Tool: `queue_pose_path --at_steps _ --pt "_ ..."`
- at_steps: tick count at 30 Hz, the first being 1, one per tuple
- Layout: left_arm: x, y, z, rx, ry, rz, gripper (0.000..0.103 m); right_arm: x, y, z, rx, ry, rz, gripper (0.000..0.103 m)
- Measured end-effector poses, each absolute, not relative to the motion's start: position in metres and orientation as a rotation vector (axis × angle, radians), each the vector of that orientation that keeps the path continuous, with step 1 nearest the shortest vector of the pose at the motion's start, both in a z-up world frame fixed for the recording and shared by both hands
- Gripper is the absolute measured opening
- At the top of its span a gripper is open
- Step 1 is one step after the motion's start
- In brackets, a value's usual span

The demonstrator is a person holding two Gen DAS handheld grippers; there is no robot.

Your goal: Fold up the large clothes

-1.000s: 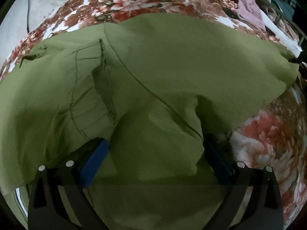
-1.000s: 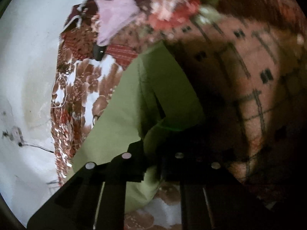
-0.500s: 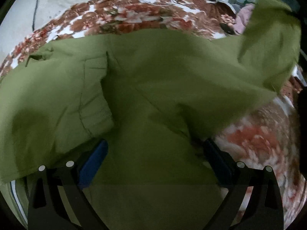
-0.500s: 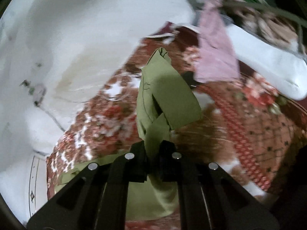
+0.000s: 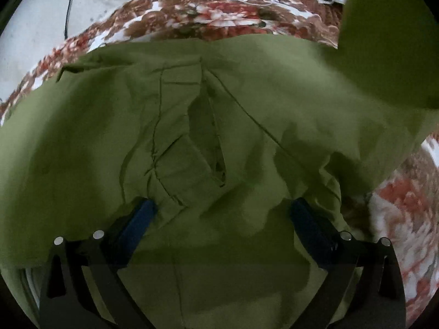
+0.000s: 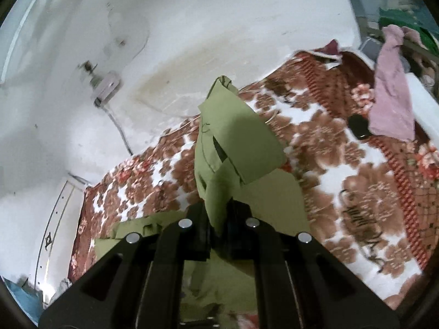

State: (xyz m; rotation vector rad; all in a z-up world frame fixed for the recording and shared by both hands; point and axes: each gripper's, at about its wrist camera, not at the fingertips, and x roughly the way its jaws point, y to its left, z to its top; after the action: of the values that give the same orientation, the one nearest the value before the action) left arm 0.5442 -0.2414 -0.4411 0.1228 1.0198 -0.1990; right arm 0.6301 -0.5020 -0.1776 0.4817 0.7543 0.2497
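A large olive-green garment (image 5: 247,115) lies spread over a floral blanket (image 5: 219,13) and fills the left wrist view. My left gripper (image 5: 222,208) is open, its blue-padded fingers (image 5: 137,222) wide apart with cloth draped over and between them. My right gripper (image 6: 219,219) is shut on an end of the green garment (image 6: 233,150) and holds it lifted above the blanket (image 6: 343,192). That raised end shows at the upper right of the left wrist view (image 5: 384,41).
A white wall (image 6: 192,41) with a cable and fixture stands behind the bed. A pink cloth (image 6: 389,87), a dark small object (image 6: 359,127) and more clothes lie at the far right. The blanket's edge is at the left.
My right gripper has lifted the garment's end up off the blanket and carried it over toward the spread part. The left gripper has stayed open in place.
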Motion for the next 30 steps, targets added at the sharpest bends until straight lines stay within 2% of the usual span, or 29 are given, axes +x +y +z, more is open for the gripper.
queue_pose_path --at_steps 10,22,30 --pt "0.535 -0.244 -0.444 0.115 0.961 -0.188 0.099 0.638 -0.353 -0.179 0.332 0.858 0.392 0.008" --pt "0.523 -0.242 -0.446 0.102 0.925 -0.200 0.098 0.632 -0.149 -0.174 0.142 0.877 0.635 0.008" --pt "0.512 -0.241 -0.442 0.165 0.951 -0.252 0.098 0.625 -0.032 -0.229 0.067 0.991 0.721 0.008"
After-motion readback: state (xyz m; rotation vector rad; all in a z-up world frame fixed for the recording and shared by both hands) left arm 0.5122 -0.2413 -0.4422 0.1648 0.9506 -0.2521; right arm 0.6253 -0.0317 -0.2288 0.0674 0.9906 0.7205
